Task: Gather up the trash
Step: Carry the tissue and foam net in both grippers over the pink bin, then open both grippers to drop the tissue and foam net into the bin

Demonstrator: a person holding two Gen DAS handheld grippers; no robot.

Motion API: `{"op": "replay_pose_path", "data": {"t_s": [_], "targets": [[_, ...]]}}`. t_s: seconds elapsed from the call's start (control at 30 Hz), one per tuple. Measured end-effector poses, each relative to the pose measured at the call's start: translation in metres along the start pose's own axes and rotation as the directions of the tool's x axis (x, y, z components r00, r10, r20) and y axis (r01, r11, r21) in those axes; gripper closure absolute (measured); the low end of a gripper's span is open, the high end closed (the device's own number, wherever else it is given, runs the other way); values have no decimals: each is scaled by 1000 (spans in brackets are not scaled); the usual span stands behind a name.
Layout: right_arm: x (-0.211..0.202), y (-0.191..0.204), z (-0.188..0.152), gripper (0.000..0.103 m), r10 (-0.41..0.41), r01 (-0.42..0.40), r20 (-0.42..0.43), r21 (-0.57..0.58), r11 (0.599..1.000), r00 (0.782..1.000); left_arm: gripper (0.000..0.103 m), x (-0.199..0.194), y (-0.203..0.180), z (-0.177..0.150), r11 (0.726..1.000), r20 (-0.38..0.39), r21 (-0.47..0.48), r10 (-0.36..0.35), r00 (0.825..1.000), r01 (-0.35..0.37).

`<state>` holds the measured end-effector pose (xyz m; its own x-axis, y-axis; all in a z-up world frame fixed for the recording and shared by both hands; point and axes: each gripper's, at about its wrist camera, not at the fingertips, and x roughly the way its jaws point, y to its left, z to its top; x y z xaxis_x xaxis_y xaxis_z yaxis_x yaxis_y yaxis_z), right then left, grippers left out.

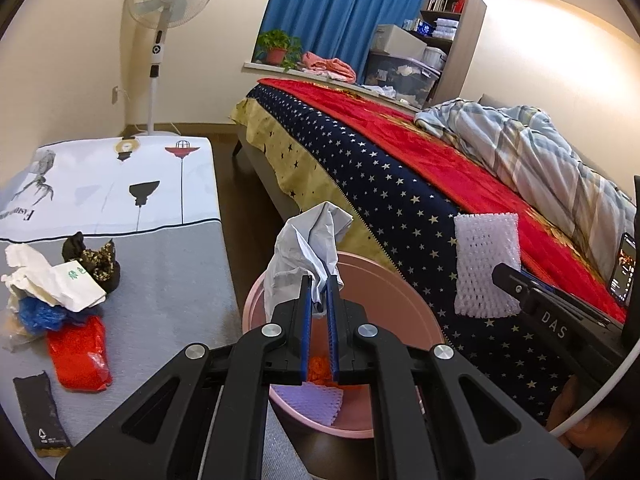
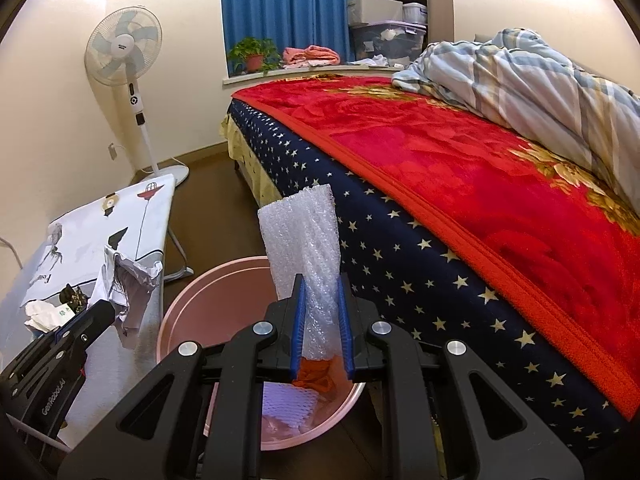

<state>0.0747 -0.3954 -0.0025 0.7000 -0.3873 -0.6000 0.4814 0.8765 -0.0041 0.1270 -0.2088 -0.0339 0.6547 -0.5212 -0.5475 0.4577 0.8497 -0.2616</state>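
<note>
Two pieces of trash hang over the pink bin [image 1: 384, 300] at once, so the drop-off step is in hand. On the left, more litter [image 1: 60, 292] waits on the near end of the table [image 1: 180, 272]. The left gripper [image 1: 319, 300] is clenched on crumpled paper [image 1: 308, 244] above the bin's left rim; the right gripper [image 2: 322, 304] pinches a foam sheet [image 2: 304, 240] over its middle. Next, I judge, both jaws must let go.

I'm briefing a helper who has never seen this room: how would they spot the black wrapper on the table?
Beside the bed stands a cloth-covered table with a trash pile. The black wrapper lies apart at the near edge, past the red bag: the only flat, long, dark strip.
</note>
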Motion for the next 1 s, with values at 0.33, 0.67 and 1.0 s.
{"op": "replay_pose_path", "data": {"t_s": [0.33,0.67,1.0], "targets": [[4,-2,-1,85,-5,5,-10,1,1000,1000,96,7,0,2,1000,-26,-13,-11,1000,10],[5,-6,-1,45,-32,33,-15,18,999,999,76,13,0,0,999,-60,-24,-38,997,37],[-1,1,-2,45,-19,19,3,1,1000,1000,73,2,5,0,1000,-41,-21,-14,999,13]]}}
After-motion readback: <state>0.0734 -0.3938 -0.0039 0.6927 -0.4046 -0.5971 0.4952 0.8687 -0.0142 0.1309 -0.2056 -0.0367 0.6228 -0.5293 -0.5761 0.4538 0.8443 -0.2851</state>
